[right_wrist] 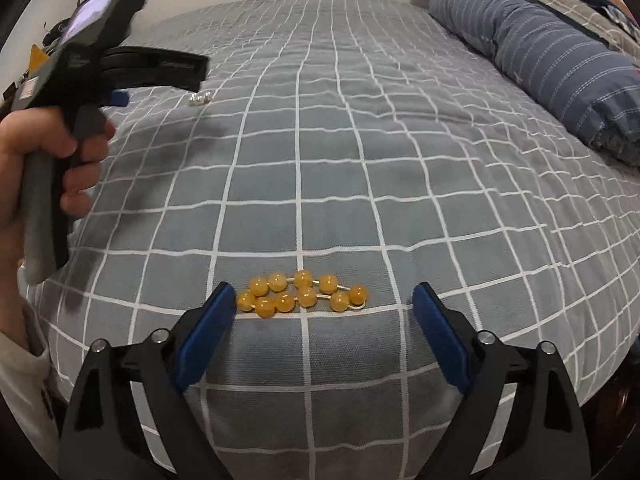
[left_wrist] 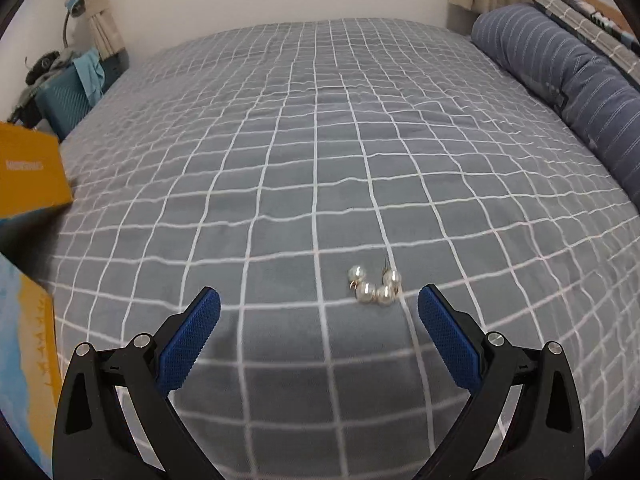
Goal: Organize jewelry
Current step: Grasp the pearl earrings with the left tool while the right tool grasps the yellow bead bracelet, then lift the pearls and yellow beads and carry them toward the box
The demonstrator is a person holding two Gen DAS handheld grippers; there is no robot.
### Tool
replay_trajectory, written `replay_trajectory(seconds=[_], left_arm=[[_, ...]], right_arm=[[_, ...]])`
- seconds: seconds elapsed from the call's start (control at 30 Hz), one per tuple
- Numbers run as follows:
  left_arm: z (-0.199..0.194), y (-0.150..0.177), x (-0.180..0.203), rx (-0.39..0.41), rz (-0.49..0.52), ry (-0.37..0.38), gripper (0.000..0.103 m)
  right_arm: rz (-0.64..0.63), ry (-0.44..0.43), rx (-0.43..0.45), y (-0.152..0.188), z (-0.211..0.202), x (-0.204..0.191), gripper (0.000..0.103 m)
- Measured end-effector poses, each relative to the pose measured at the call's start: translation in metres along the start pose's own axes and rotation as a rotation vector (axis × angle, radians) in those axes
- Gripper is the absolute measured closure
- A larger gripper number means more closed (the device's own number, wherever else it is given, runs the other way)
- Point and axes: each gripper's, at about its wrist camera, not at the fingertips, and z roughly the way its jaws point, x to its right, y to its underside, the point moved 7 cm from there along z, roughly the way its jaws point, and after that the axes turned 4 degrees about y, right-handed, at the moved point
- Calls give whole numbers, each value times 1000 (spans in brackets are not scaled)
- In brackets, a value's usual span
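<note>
right now both grippers hang over a bed (left_wrist: 280,128) with a gray blanket that has white squares on it. the left gripper (left_wrist: 319,306) has its blue fingers (left_wrist: 192,336) wide apart and holds nothing. a little bunch of pearl earrings (left_wrist: 374,286) lies on the bed just past the tips, closer to the right finger. the right gripper (right_wrist: 324,302) is wide apart too and holds nothing. a yellow bead bracelet (right_wrist: 302,294) lies on the bed between its tips, nearer the left one. a blue striped pillow (right_wrist: 552,52) lies along the right side. an orange box (left_wrist: 28,172) sits at the left edge.
</note>
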Motion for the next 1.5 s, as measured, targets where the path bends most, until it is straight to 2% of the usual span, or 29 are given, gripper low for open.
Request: replay_trajectory(seconds=[0.07, 0.2, 0.27, 0.4, 0.47, 0.57, 0.63, 0.7, 0.77, 0.8, 0.9, 1.03, 1.27, 1.5], left_arm=[[8, 0, 3, 22, 7, -26, 6], [28, 1, 10, -20, -22, 32, 6], [37, 3, 12, -44, -20, 34, 6], [40, 4, 11, -42, -29, 55, 7], [41, 4, 11, -40, -30, 56, 11], [37, 6, 13, -36, -17, 62, 25], [34, 7, 15, -29, -4, 60, 40], [31, 7, 16, -26, -1, 68, 49], [29, 8, 17, -23, 1, 72, 64], [28, 8, 16, -24, -3, 75, 76], [25, 7, 15, -24, -2, 81, 92], [21, 7, 15, -20, 7, 86, 92], [9, 3, 14, -17, -3, 137, 92], [-10, -2, 12, 12, -2, 146, 92]], right_arm=[[15, -15, -2, 1, 3, 1, 25], [6, -42, -7, 1, 6, 2, 36], [11, -44, -6, 2, 6, 4, 43], [-4, -29, 5, 1, 5, 3, 52], [-8, -18, 12, 1, 4, 3, 58], [-8, -2, 15, 1, 5, 5, 73], [-6, 12, 18, 0, 4, 9, 84], [4, 12, 17, -2, 5, 13, 90], [17, 8, 18, -3, 4, 15, 92], [18, 8, 20, -3, 4, 16, 92], [26, 10, 41, -6, 0, 17, 93], [35, 10, 65, -9, -4, 17, 93], [38, 10, 97, -12, -11, 17, 93], [22, -4, 141, -15, -18, 14, 94]])
